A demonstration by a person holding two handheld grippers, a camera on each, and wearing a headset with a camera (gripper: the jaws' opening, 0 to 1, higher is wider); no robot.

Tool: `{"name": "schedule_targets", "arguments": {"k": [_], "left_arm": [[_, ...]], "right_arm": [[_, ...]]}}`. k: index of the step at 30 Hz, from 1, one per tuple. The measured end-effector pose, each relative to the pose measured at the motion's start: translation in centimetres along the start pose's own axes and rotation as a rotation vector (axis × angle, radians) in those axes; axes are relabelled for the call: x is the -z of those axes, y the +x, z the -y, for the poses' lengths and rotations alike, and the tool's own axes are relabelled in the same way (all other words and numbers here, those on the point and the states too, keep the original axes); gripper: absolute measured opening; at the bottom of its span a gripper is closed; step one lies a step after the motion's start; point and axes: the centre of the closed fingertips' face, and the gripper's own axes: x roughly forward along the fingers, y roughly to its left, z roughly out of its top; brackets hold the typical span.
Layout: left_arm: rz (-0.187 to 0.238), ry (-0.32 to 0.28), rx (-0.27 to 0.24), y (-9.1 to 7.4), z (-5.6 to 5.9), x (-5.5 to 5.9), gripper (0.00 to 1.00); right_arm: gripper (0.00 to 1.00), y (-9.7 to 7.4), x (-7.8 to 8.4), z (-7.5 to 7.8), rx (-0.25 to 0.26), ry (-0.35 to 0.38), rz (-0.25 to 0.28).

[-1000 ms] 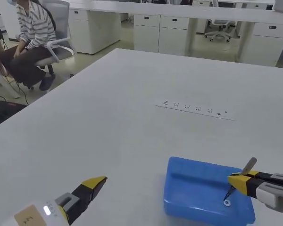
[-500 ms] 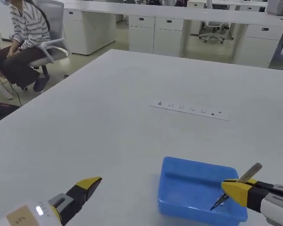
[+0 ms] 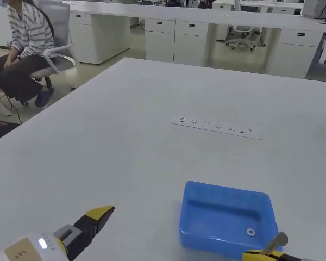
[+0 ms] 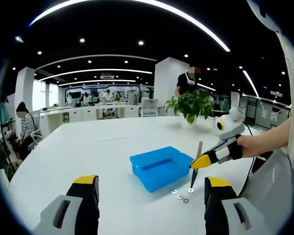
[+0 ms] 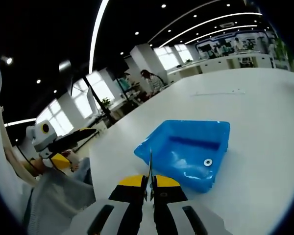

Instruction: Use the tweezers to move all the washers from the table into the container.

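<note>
A blue container (image 3: 206, 212) stands near the front of the white table, and one washer (image 3: 250, 232) lies inside it. My right gripper (image 3: 261, 254) sits just below the container's near right corner, shut on the tweezers (image 3: 277, 242). In the right gripper view the tweezers (image 5: 150, 169) point at the container (image 5: 186, 142), short of its near wall, and the washer (image 5: 208, 161) rests on its floor. Several washers (image 4: 180, 197) lie on the table beside the container (image 4: 161, 166), close under the tweezers' tip (image 4: 192, 182). My left gripper (image 3: 100, 213) hovers open to the left.
A strip of power sockets (image 3: 214, 128) is set flush in the table beyond the container. A person (image 3: 22, 43) sits on a chair at the far left, off the table. A potted plant (image 4: 191, 105) and a standing person (image 4: 186, 83) are at the table's far side.
The tweezers have let go of the washer, which now lies in the container. My right gripper has drawn back out of the container toward the near edge. The left gripper has hardly moved.
</note>
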Motion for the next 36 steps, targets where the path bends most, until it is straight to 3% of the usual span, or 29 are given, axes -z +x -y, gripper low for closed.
{"name": "schedule_targets", "arguments": {"k": [8, 14, 19, 27, 29, 36], "left_arm": [[0.003, -0.004, 0.0, 0.0, 0.0, 0.0, 0.9], [0.004, -0.006, -0.002, -0.1, -0.1, -0.1, 0.9], [0.001, -0.002, 0.004, 0.0, 0.0, 0.0, 0.9], [0.0, -0.005, 0.008, -0.1, 0.0, 0.0, 0.9], [0.003, -0.004, 0.008, -0.1, 0.0, 0.0, 0.9], [0.01, -0.001, 0.002, -0.2, 0.0, -0.1, 0.9]], "right_arm": [[0.03, 0.2, 1.3, 0.6, 0.026, -0.083, -0.048], [0.03, 0.3, 1.4, -0.3, 0.007, -0.135, -0.044], [0.03, 0.4, 1.7, -1.0, 0.005, -0.232, -0.074], [0.03, 0.8, 2.6, -2.8, -0.028, -0.545, -0.143], [0.02, 0.8, 2.7, -2.7, -0.012, -0.571, -0.152], [0.02, 0.8, 2.2, -2.1, 0.031, -0.429, -0.081]]}}
